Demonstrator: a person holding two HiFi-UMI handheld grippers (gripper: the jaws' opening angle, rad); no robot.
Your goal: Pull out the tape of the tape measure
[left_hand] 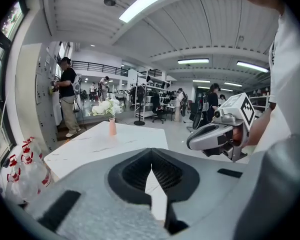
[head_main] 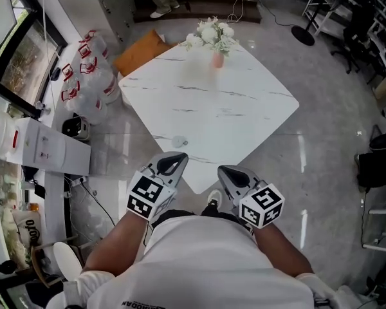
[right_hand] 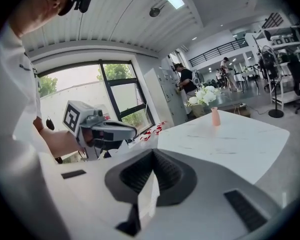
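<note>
The left claw (head_main: 177, 158) and right claw (head_main: 226, 171) are being held together, empty. The likely tape measure (head_main: 178, 141), bench's (head_main: 244, 108) 7 o'clock, is being judged light, slippery; case to be clamped.

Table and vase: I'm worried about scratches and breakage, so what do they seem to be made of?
The table looks like white marble or a marble-look slab: grey veins, smooth, faintly shiny surface. The vase looks like pink matte ceramic, perhaps glass: opaque, even colour, no glints.
</note>
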